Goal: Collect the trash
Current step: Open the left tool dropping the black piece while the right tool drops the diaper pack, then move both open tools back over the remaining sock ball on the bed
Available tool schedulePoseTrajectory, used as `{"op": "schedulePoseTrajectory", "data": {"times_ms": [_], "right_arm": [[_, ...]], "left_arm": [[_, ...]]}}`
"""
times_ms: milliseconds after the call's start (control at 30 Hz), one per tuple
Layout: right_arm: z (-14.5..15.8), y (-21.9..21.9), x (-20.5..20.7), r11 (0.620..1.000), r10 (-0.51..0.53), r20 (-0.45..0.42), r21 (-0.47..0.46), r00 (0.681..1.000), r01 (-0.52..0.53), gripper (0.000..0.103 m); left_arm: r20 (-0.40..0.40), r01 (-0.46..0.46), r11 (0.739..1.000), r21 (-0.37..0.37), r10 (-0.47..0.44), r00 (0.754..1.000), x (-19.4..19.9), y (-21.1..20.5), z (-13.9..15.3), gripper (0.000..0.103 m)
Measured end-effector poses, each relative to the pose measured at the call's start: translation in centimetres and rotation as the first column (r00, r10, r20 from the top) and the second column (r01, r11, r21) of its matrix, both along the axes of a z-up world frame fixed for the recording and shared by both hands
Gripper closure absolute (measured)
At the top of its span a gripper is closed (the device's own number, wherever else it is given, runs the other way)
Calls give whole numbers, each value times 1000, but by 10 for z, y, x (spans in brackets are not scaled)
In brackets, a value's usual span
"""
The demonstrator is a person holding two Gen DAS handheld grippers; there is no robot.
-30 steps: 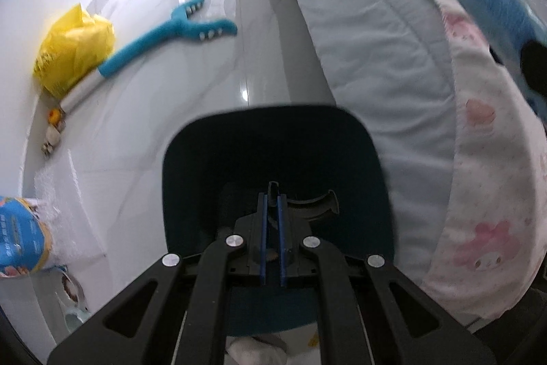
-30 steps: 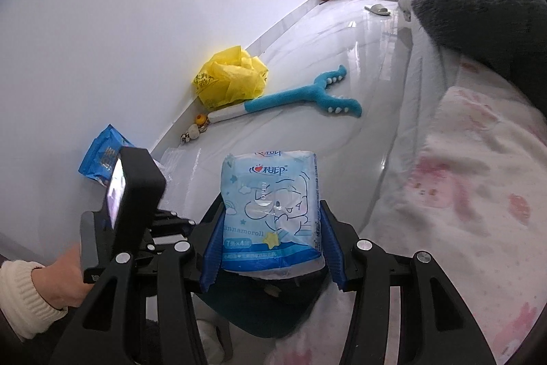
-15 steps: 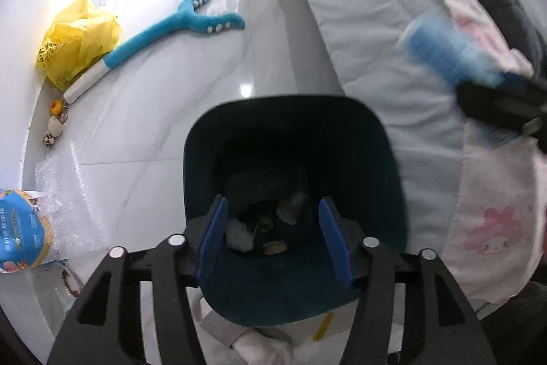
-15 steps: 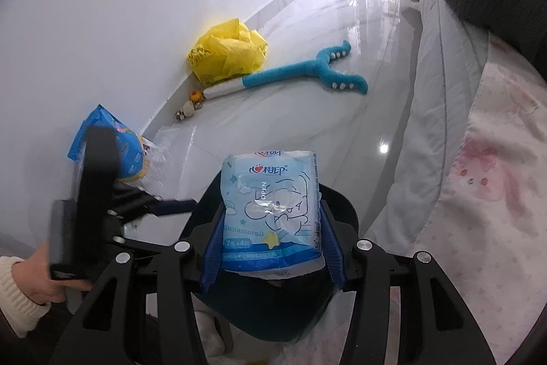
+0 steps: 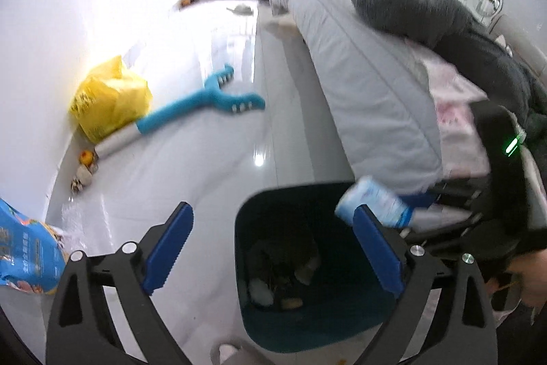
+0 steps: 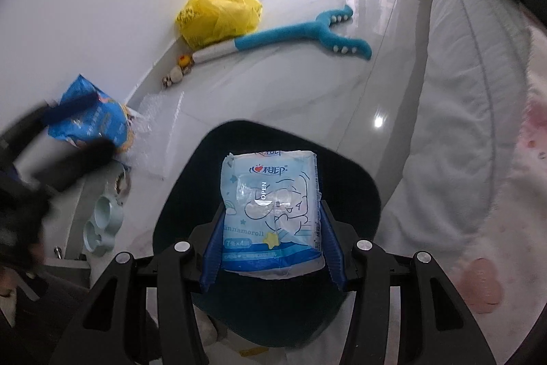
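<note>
A dark teal bin (image 5: pixel 290 192) stands on the floor beside the bed, with scraps of trash at its bottom. My left gripper (image 5: pixel 273 214) hovers above its left rim, its jaws opening wide and nothing between the blue pads. My right gripper (image 6: pixel 271 216) is shut on a light blue tissue pack (image 6: pixel 270 187), directly over the bin's mouth (image 6: pixel 355 173). In the left wrist view the same pack (image 5: pixel 372 204) shows at the bin's right rim, with the right gripper's black body behind it.
A yellow plastic bag (image 5: pixel 109 101) and a long blue plush toy (image 5: pixel 205 98) lie by the white wall. A blue snack bag (image 6: pixel 92 118), bubble wrap and a pale pet bowl (image 6: pixel 102 221) sit left of the bin. The bed with a grey quilt (image 5: pixel 369 91) borders the right.
The left jaws went from shut to wide open, and that gripper rose and tilted up. The right gripper came down with the tissue pack until it hangs over the bin.
</note>
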State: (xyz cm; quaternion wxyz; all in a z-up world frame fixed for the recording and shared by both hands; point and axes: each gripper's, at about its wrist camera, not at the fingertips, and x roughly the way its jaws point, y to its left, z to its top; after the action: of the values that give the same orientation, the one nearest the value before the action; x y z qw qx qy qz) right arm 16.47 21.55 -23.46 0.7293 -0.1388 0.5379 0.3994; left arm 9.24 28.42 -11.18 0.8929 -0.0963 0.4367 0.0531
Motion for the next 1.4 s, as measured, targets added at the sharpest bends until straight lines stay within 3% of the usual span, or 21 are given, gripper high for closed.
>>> {"op": "schedulePoseTrajectory", "data": {"times_ms": [167, 400, 500, 567, 833, 1000, 1133, 1400], "right_arm": [[-18, 7, -7, 998, 25, -36, -48, 999, -26, 51], [-32, 7, -19, 994, 55, -56, -97, 997, -60, 50], [-37, 8, -26, 990, 87, -87, -106, 992, -96, 34], [-34, 7, -31, 990, 92, -74, -104, 993, -99, 29], [-1, -12, -36, 993, 114, -36, -33, 993, -115, 26], [34, -35, -34, 994, 105, 50, 27, 993, -106, 26], [62, -65, -26, 995, 60, 140, 67, 988, -70, 26], [87, -130, -1, 994, -45, 200, 110, 979, 24, 26]], "left_arm": [[65, -9, 999, -44, 12, 998, -1, 10, 18, 6], [165, -36, 998, -45, 43, 985, 0, 8, 47, 6], [198, -53, 997, -56, 63, 978, 0, 8, 57, 6], [218, -64, 996, -68, 77, 973, 1, 7, 65, 5], [269, -83, 993, -86, 103, 958, 12, -7, 90, 5], [293, -63, 994, -86, 85, 952, 20, -25, 99, 5], [293, -33, 997, -72, 53, 955, 33, -50, 99, 5], [297, 31, 997, -72, -8, 955, 56, -99, 102, 5]]}}
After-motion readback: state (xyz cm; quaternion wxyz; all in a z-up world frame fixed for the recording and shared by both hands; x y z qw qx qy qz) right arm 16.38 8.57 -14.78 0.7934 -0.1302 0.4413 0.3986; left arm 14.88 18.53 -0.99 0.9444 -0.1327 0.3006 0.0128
